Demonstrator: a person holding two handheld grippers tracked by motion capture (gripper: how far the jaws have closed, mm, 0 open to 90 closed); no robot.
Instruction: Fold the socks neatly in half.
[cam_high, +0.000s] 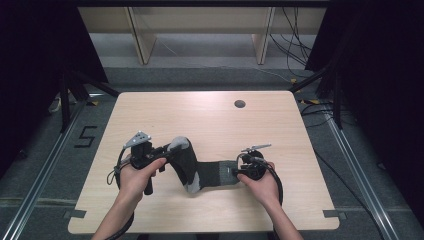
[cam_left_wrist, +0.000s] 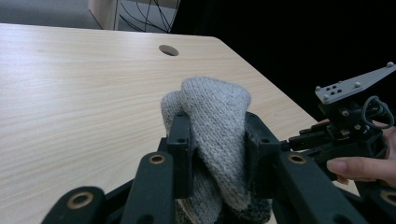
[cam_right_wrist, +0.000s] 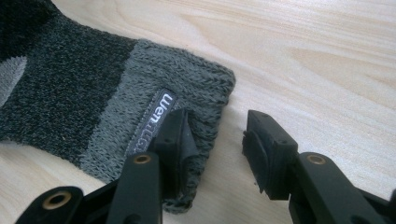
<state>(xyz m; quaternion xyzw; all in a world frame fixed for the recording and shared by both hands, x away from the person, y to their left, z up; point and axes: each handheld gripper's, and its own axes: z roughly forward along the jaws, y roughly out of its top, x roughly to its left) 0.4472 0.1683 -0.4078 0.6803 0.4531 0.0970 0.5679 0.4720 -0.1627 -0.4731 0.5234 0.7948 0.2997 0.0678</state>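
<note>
Sock (cam_high: 200, 170) on worktop (cam_high: 210, 115): left gripper (cam_left_wrist: 212, 135) clamps its grey toe, while right gripper (cam_right_wrist: 217, 140) stands parted, one jaw over the cuff; closing there may miss.

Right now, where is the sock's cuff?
In the high view the cuff lies flat on the table, right of centre, at the right hand-held gripper, whose open jaws straddle its edge.

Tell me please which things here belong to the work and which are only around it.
In the work:
- sock
- left gripper, shut on the sock's light grey toe
- right gripper, open at the sock's cuff

Only around:
- table with its round hole
- cables on the floor behind
</note>
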